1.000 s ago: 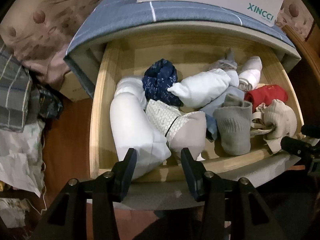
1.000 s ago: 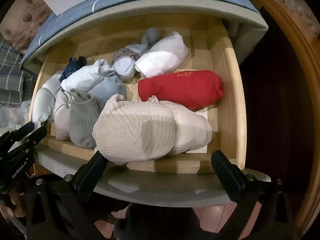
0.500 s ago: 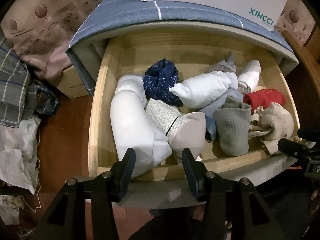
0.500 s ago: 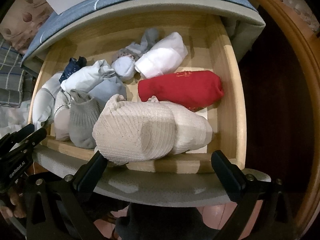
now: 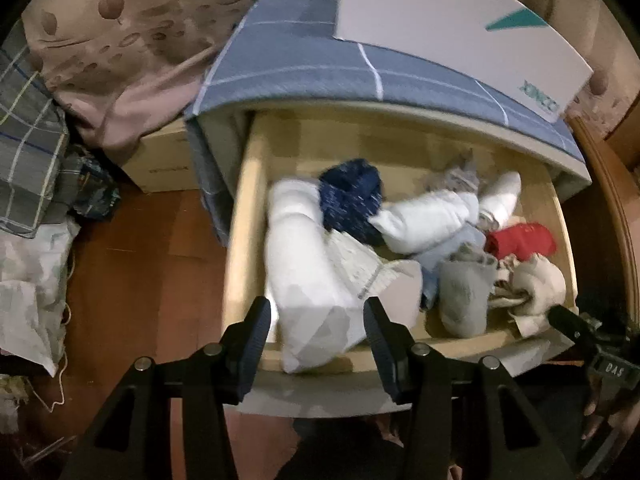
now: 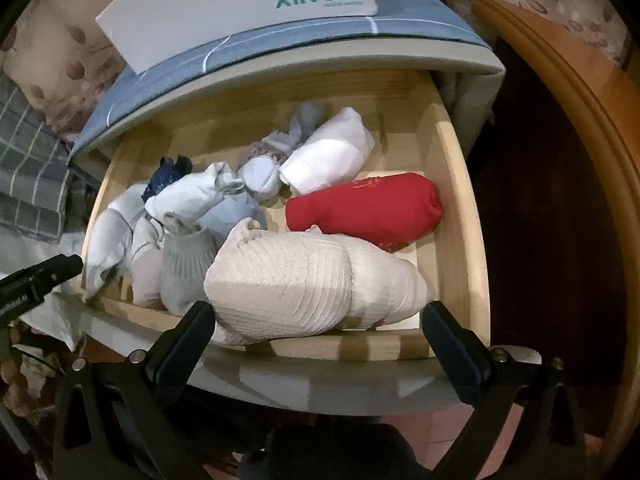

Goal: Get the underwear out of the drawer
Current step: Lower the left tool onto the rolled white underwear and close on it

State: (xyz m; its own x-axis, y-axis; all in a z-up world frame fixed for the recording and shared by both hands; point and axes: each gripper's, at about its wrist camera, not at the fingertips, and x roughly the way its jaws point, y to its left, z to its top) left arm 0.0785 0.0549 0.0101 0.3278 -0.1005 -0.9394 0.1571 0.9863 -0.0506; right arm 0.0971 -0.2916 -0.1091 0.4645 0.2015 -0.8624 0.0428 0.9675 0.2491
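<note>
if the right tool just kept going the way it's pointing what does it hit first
Most likely the cream knitted bundle at the drawer's front: it fills the gap between the open fingers of the right tool. Depth is hard to read, so it might meet the front edge first.

Drawer [image 6: 456, 216]: pale wood inside, grey front. Contents: red roll [image 6: 368, 208] with faint gold print; cream ribbed knit bundle [image 6: 288, 284]; grey ribbed sock [image 6: 184, 268]; white roll [image 6: 332, 152]; pale blue bundle [image 6: 192, 196]; navy piece with white speckles [image 5: 352, 196]; big white roll [image 5: 308, 276]. Cabinet top cloth [image 5: 296, 68]: blue-grey, thin white grid lines. Box [image 6: 240, 4] on it: white, teal lettering. Curtain [image 5: 120, 40]: dusty pink, brown dots. Floor [image 5: 140, 264]: reddish-brown.
</note>
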